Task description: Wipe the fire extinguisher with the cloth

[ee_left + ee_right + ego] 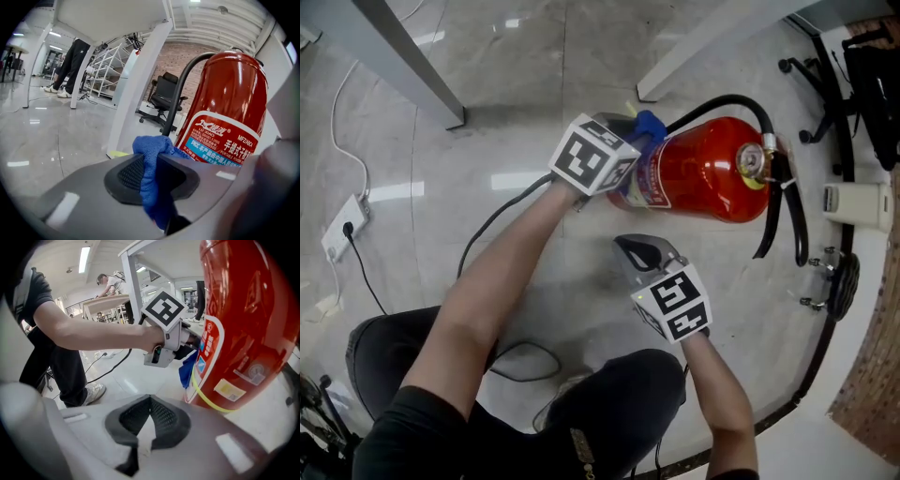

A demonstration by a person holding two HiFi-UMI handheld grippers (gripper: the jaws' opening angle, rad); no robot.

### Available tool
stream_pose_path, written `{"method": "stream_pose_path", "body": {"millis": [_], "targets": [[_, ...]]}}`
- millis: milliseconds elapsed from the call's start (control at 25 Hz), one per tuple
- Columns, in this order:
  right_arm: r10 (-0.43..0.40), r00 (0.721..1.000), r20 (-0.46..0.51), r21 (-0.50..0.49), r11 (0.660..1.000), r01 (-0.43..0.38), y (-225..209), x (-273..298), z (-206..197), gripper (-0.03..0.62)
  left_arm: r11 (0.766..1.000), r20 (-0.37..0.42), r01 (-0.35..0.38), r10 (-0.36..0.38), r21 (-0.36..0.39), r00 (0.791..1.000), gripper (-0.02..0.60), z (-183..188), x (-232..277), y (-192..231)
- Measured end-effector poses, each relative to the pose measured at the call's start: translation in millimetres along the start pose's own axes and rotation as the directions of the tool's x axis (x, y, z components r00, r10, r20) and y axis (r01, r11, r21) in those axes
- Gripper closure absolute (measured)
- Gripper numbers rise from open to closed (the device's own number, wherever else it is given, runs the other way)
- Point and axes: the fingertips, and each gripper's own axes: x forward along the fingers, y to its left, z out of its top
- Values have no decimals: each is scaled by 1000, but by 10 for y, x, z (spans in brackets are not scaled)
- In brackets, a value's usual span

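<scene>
Blue cloth (pixel 152 176) is pinched between the jaws of the left gripper (pixel 149 161). The jaws are closed tight on it, and a puff of it sticks out past the tips. The cloth is held against the side of the red fire extinguisher (pixel 703 169), low down by the white label (pixel 220 145). The fire extinguisher is stood upright on the shiny grey floor (pixel 534 84), near a white table leg (pixel 712 52). A black hose (pixel 741 101) is looped from its top and hung down its side. The right gripper (pixel 630 246) is held near the fire extinguisher but apart from it, on the side closer to the person. Its jaws are shut together and nothing is held between them. A black cable (pixel 492 220) is laid on the floor under the left arm. A black office chair (pixel 164 101) is seen farther back.
</scene>
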Motion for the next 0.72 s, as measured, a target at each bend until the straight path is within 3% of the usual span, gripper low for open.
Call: {"method": "stream_pose_path", "body": {"millis": [280,720], "targets": [[10,999,-46,11,1000,-9,-2,146,-143,592,1000,59,21,-20,-22,998,512,-50,-44,-1],[-14,998,-58,58,998,18,-98,308,-24,592,998,-137,-30,24,-48,990,512,-802,213,211]]}}
